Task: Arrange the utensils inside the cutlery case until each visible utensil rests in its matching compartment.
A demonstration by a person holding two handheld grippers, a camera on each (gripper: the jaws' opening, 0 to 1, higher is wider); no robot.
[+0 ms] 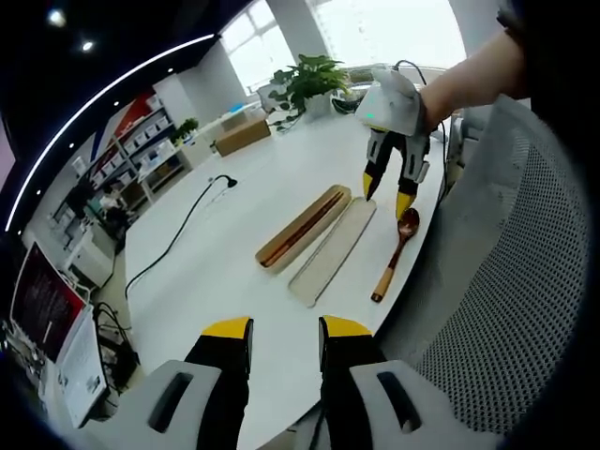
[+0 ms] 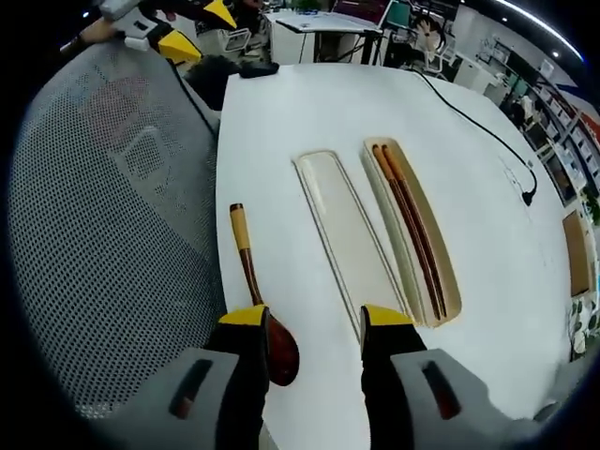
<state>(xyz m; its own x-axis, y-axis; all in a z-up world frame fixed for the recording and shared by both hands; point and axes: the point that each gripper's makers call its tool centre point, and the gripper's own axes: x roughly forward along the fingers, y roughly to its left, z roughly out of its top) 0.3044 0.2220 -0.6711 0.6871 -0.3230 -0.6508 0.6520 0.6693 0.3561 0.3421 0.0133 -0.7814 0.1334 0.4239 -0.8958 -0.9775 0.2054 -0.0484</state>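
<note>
Just beside the parted, empty right gripper [image 2: 309, 328], wooden spoon [image 2: 255, 300] on white table [image 2: 309, 103], handle pointing away, parallel to cutlery case [image 2: 411, 225]; left gripper [image 1: 286, 328] parted, farther.

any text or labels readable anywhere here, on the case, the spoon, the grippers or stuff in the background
None can be read.
The cutlery case, its lid and the wooden spoon: no print seen.
Left gripper and right gripper: no lettering seen.
Red panels on the shelving and the red screen: marks too small and blurred to read.
</note>
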